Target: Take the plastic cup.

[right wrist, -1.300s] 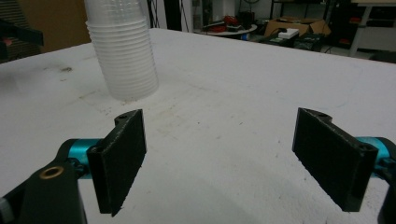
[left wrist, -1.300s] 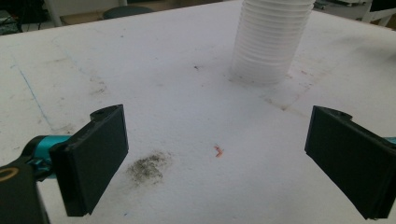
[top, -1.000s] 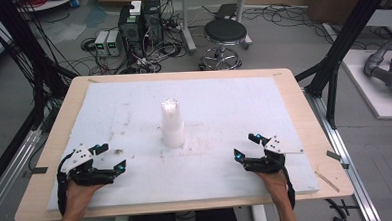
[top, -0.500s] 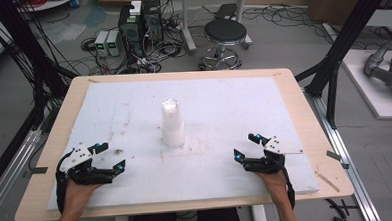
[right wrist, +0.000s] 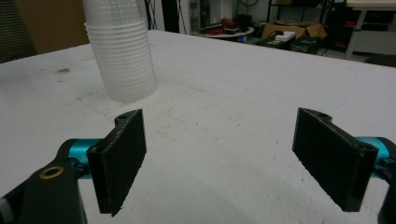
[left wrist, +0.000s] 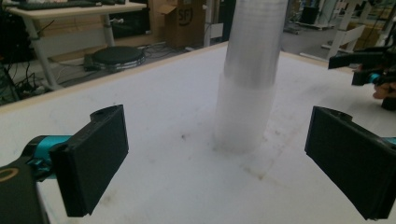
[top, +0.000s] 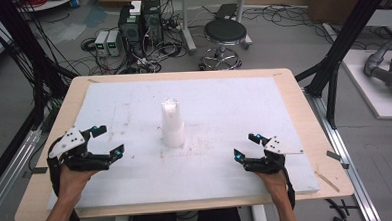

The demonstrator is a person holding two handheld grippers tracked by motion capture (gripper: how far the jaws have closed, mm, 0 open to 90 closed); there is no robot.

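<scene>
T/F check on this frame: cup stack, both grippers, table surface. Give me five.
1. The stack of clear plastic cups stands upright on the white board. True.
2. The left gripper is clamped on the stack. False: its jaws are open and apart from it.
3. The right gripper holds nothing. True.
4. The stack lies tipped on its side. False: it is upright.
5. A stool stands on the floor beyond the table. True.
</scene>
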